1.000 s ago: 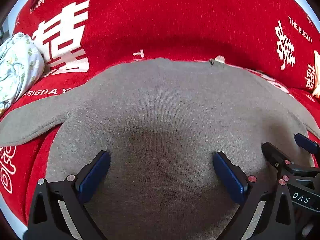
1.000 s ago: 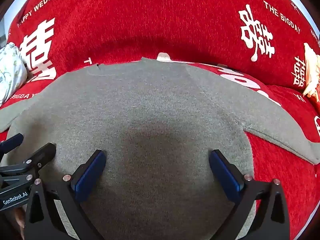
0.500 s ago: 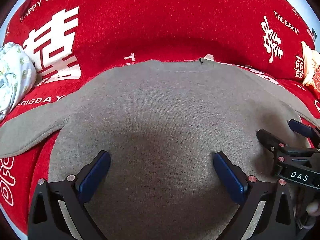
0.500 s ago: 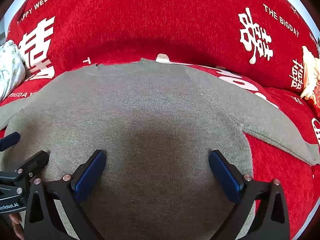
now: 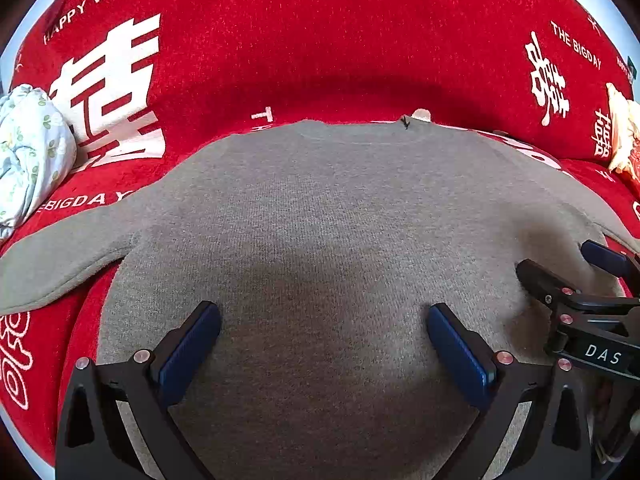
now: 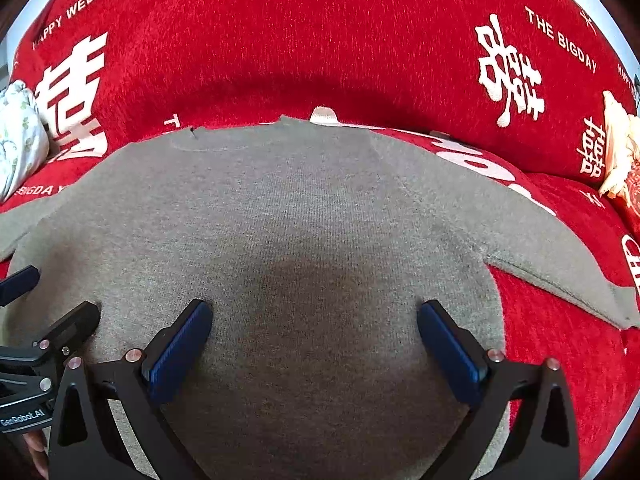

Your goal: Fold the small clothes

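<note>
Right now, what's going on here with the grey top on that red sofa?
A person is holding a two-finger gripper in each hand over a grey knit sweater laid flat on a red wedding-print sofa cover, sleeves spread to either side. The left gripper and right gripper both hang near the sweater's bottom hem, jaws wide apart and holding nothing. No fold has been made yet. A floral cloth bundle sits off to the left.

Home setting, living room likely: a sofa under a red plush cover printed with white wedding characters, "HAPPY WEDDING", "THE BIGDAY". Floral cloth bundle on the left end, pale cushion-like item on the right.
</note>
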Tool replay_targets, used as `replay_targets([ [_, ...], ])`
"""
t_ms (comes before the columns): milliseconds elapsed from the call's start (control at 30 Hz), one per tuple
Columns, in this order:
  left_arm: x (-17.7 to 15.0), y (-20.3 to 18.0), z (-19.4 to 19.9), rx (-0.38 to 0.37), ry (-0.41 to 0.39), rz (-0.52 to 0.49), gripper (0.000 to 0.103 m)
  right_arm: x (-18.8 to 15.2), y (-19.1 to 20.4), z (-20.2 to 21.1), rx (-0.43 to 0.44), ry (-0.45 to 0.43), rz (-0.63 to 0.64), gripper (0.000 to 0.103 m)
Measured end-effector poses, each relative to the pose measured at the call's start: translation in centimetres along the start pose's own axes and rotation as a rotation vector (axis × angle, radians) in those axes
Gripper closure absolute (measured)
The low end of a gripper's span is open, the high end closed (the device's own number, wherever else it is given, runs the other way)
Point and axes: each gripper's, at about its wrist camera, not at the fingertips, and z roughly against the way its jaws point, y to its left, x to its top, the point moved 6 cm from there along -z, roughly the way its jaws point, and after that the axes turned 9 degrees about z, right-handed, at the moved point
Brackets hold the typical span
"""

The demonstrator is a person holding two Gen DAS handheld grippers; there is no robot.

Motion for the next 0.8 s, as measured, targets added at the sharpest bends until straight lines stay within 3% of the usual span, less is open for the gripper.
replay_targets([
  [167, 0.1, 0.0, -0.1, 0.01, 0.024, 0.009, 0.0, 0.0, 0.0, -0.1, 0.002, 0.012, -0.014, 0.0],
  [600, 0.9, -0.1, -1.0, 0.07, 0.215, 0.059, 0.0, 0.7, -0.2, -0.7, 0.035, 0.164, -0.004, 0.0],
  [800, 1.1, -0.1, -1.0, 0.098, 0.25, 0.077, 0.0, 0.8, -0.4, -0.5, 0.059, 0.187, -0.011, 0.0],
])
